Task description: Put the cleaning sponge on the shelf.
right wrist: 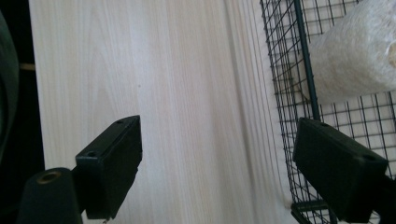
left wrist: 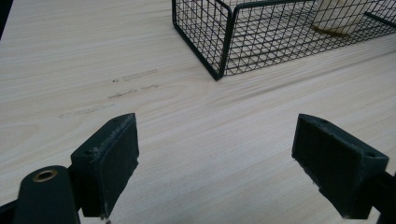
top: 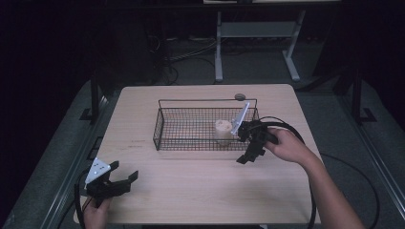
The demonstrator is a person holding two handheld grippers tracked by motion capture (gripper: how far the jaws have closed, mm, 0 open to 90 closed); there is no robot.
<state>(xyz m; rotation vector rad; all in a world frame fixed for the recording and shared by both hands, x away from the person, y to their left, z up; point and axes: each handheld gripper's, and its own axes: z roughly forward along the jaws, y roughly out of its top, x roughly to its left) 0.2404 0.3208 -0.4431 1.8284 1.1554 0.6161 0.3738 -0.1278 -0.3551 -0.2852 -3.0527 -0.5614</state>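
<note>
A black wire basket (top: pixel 167 133) stands in the middle of the light wooden table (top: pixel 191 191). Inside it, near its right end, stands a pale cream cup-shaped thing (top: pixel 223 130), which also appears in the right gripper view (right wrist: pixel 355 60) behind the mesh (right wrist: pixel 289 93). My right gripper (top: pixel 246 143) hovers at the basket's front right corner, open, with nothing between its jaws. My left gripper (top: pixel 125 172) rests near the table's front left, open and empty. In the left gripper view the basket's corner (left wrist: pixel 224 46) lies ahead and the cream thing (left wrist: pixel 338 16) sits at the top right.
A small round grey disc (top: pixel 239 97) lies on the table behind the basket. Faint smudges (left wrist: pixel 126 86) mark the wood ahead of my left gripper. Beyond the table are a white desk frame (top: pixel 258 33) and cables on a dark floor.
</note>
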